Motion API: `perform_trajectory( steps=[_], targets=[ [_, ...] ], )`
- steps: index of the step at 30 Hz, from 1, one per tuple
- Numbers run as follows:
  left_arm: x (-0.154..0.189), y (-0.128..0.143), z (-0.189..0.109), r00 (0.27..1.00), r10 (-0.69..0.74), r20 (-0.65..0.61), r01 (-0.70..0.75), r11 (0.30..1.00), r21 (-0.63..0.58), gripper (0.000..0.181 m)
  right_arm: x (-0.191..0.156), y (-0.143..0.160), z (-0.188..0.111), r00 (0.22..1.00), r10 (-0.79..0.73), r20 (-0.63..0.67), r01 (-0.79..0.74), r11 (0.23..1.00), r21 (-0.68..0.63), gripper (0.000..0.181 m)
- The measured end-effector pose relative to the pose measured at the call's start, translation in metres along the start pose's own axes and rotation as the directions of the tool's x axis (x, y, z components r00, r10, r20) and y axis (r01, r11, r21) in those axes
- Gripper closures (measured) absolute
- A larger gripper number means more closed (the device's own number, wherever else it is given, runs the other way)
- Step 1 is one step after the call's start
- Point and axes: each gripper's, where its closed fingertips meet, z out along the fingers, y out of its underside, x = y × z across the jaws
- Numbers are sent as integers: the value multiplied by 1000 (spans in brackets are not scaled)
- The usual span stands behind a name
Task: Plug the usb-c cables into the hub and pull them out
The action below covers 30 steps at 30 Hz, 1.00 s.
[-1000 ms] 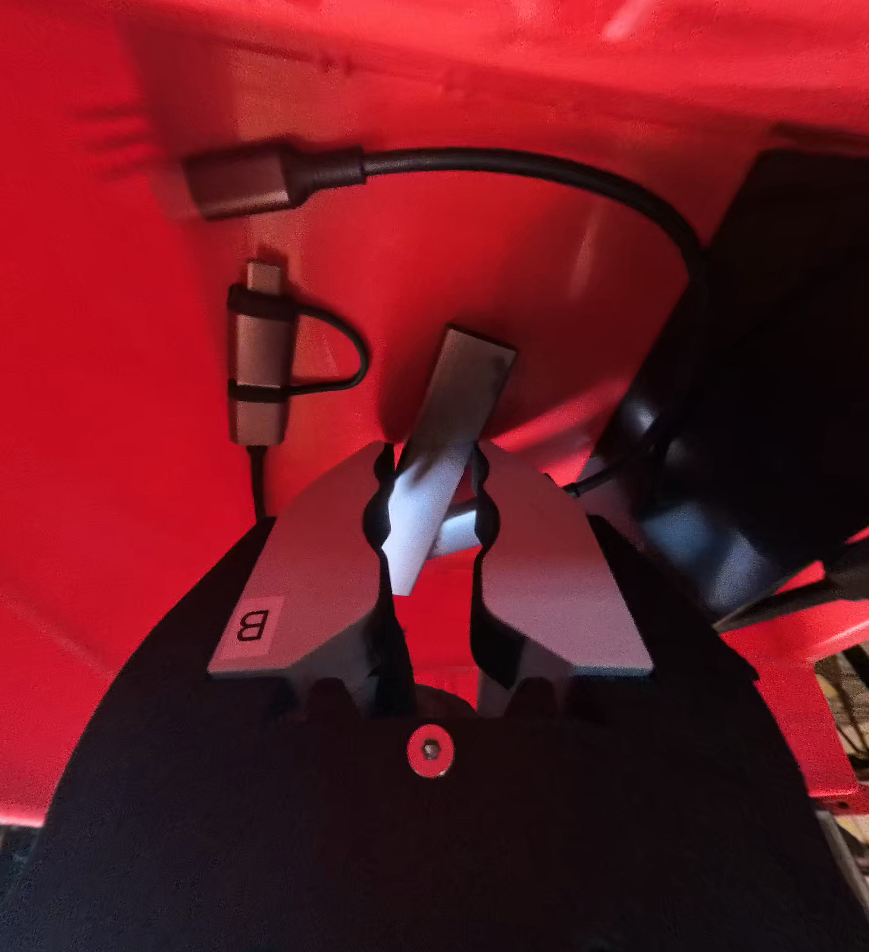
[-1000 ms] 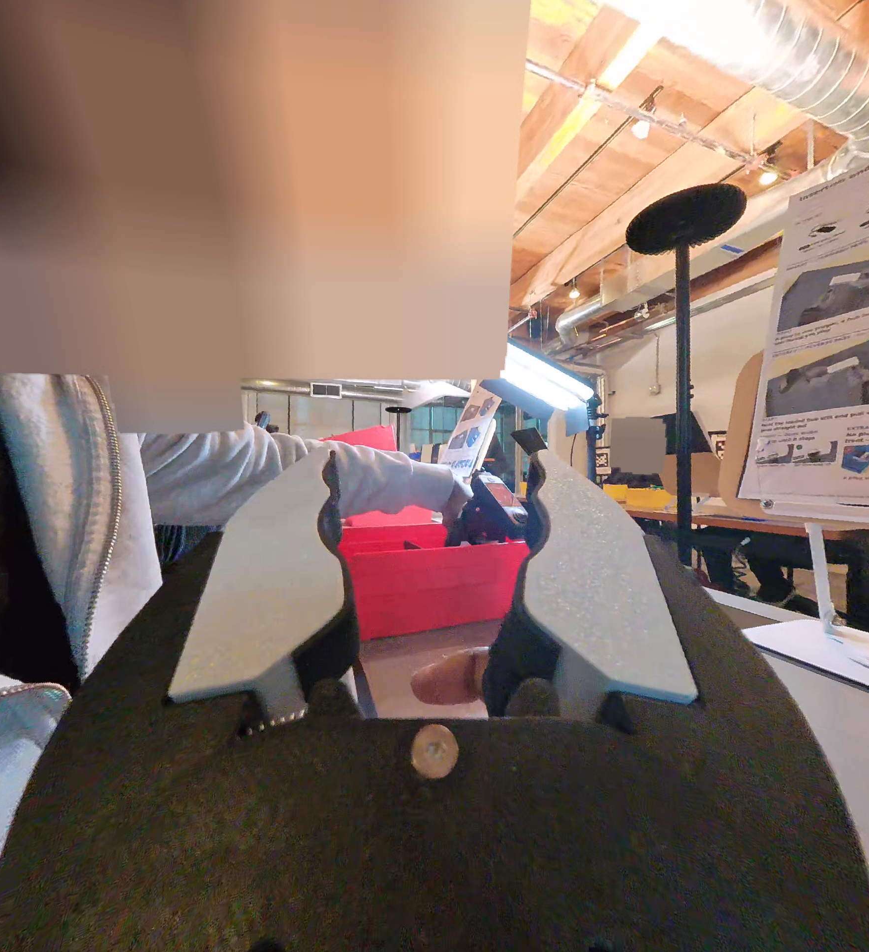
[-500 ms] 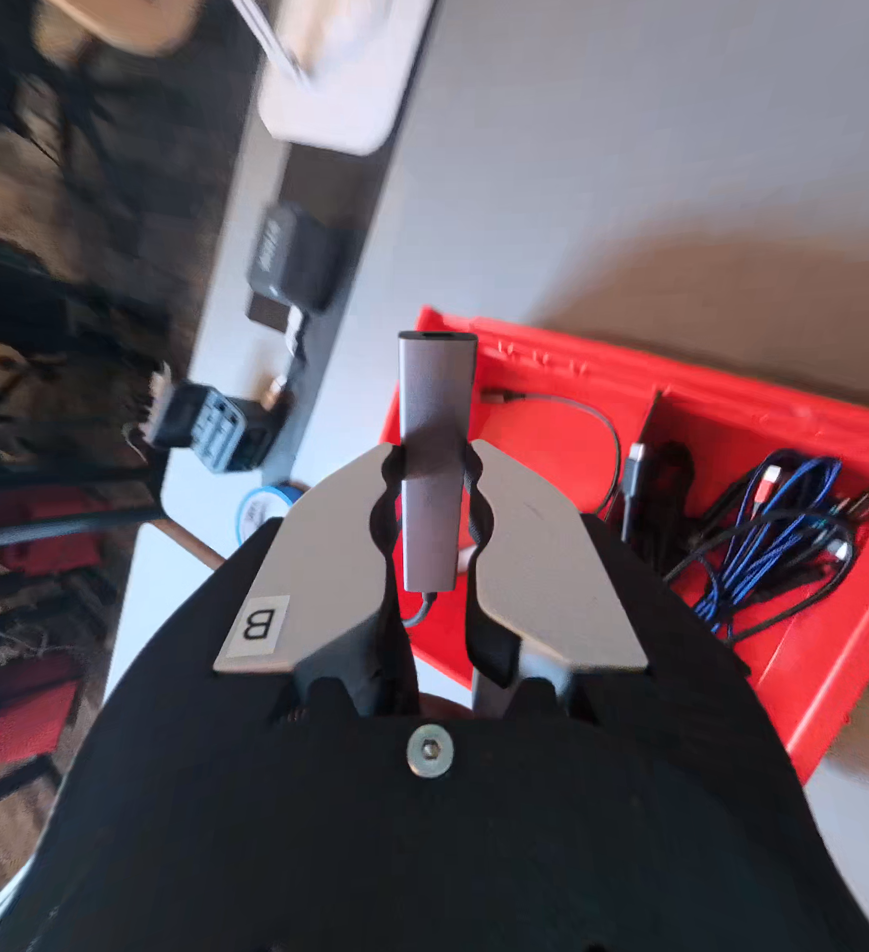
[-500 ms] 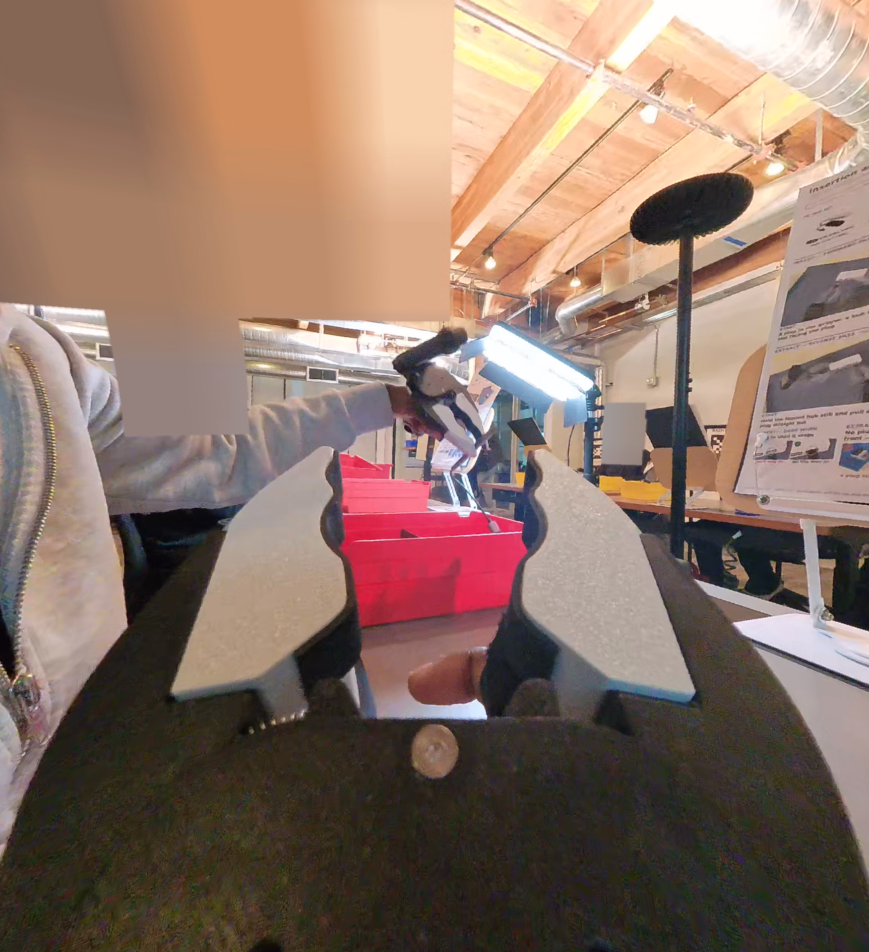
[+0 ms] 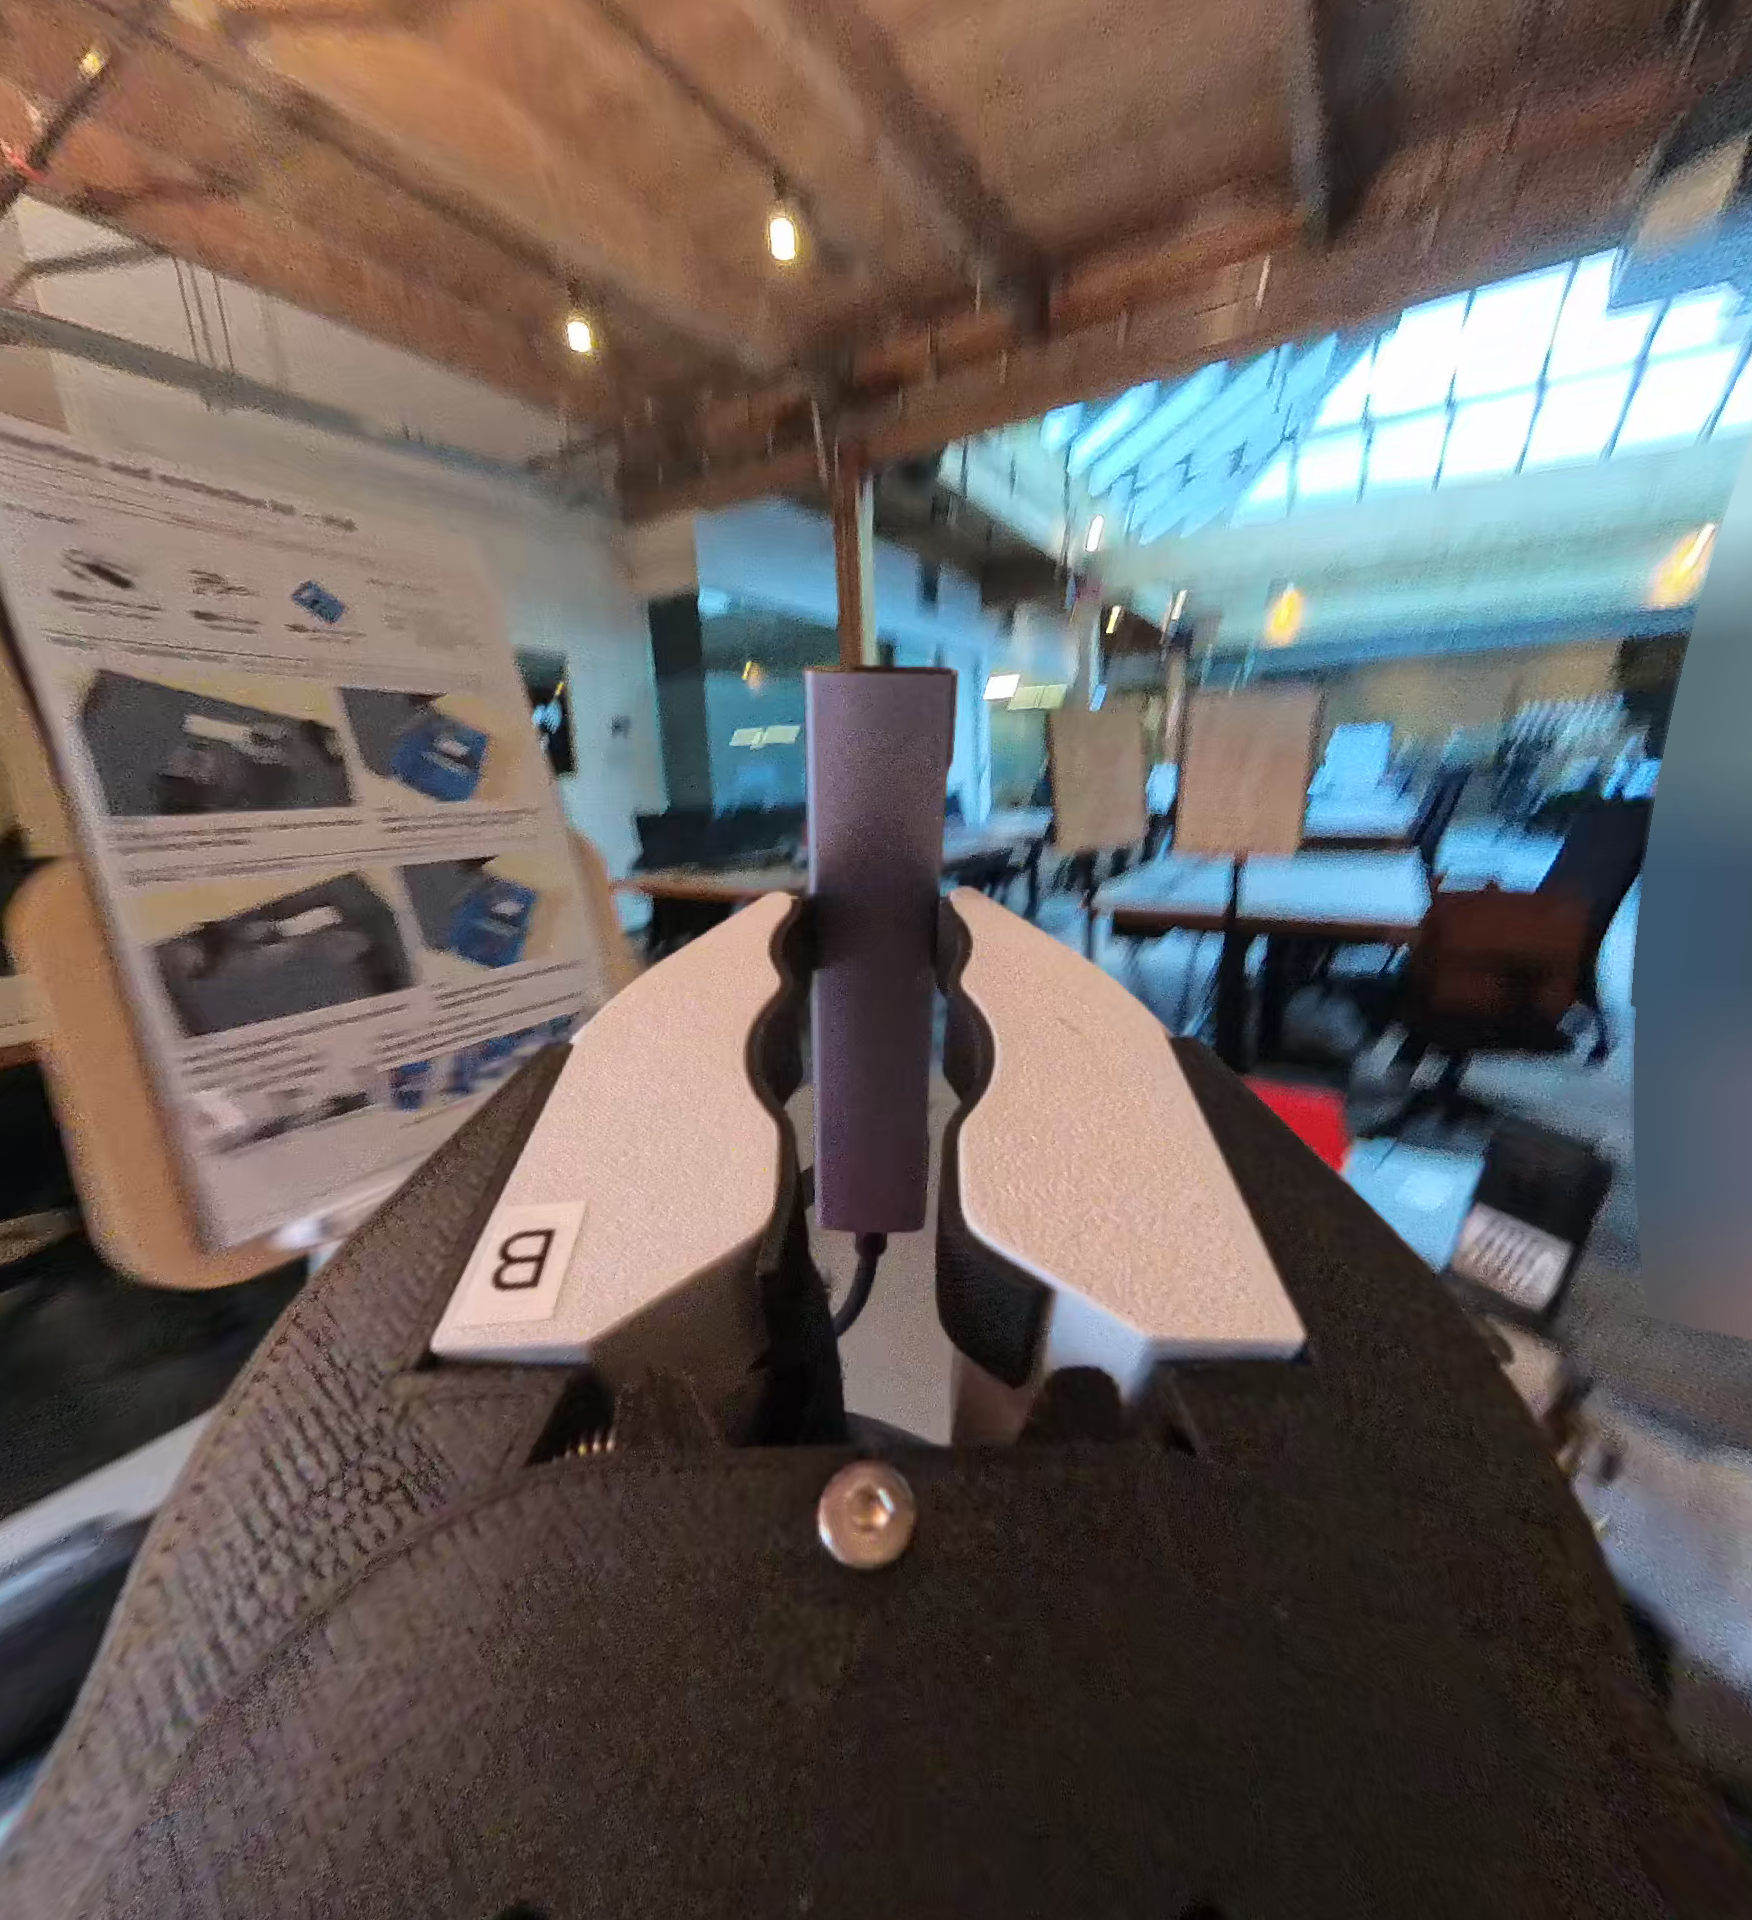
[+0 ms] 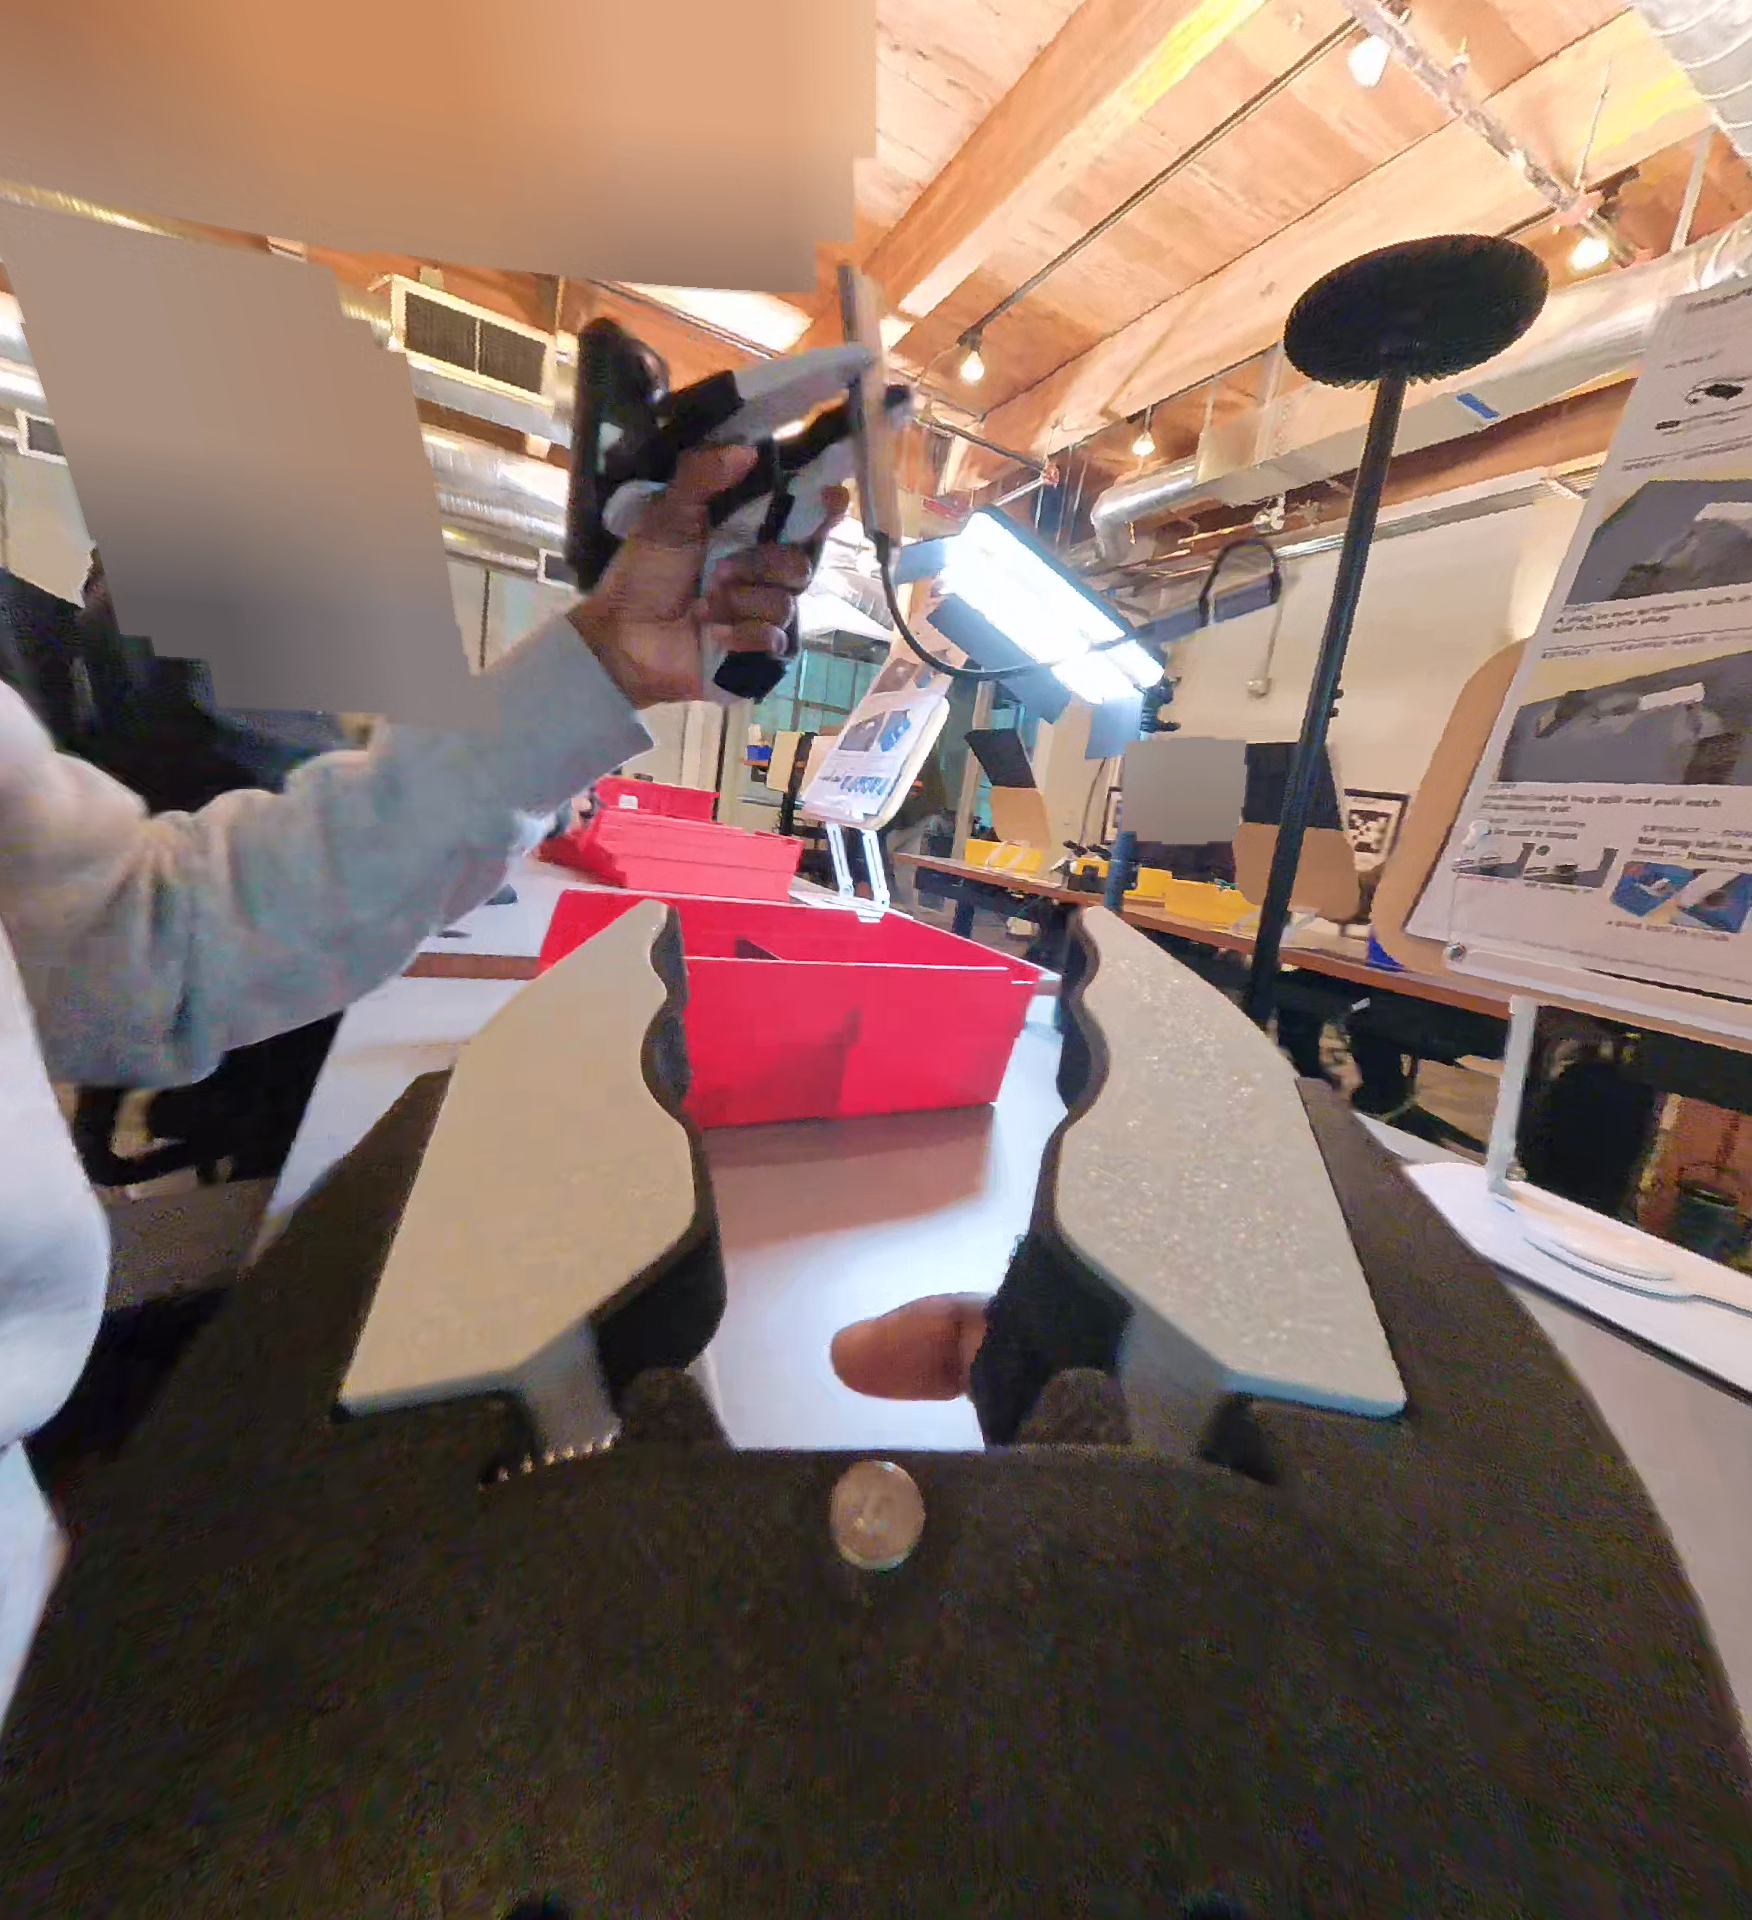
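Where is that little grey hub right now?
The hub is clamped upright in the left tongs, centre of the left wrist view; the right wrist view shows it raised above the red bin.

Left wrist camera faces level across the room, close behind its tool (image 5: 874, 914). Right camera sits low, looking up past the red bin (image 6: 851, 1029); both catch an instruction board (image 5: 259, 810).
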Motion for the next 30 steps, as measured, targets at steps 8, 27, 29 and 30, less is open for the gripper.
perform_trajectory(
  steps=[8, 27, 29, 30],
  targets=[
    [59, 71, -7, 848, -528, -43, 505, 781, 367, 158, 6, 3, 9, 877, -458, -148, 446, 888, -110, 76],
    [137, 166, 18, 456, -856, -241, 887, 415, 203, 158, -31, -3, 40, 638, -741, -211, 715, 671, -197, 172],
    [141, 163, 17, 461, -847, -265, 887, 425, 182, 158, -35, -5, 40, 647, -738, -194, 714, 675, -186, 173],
    [143, 162, 17, 465, -841, -276, 885, 438, 155, 158, -35, -7, 40, 667, -722, -183, 700, 692, -176, 173]
  ],
)
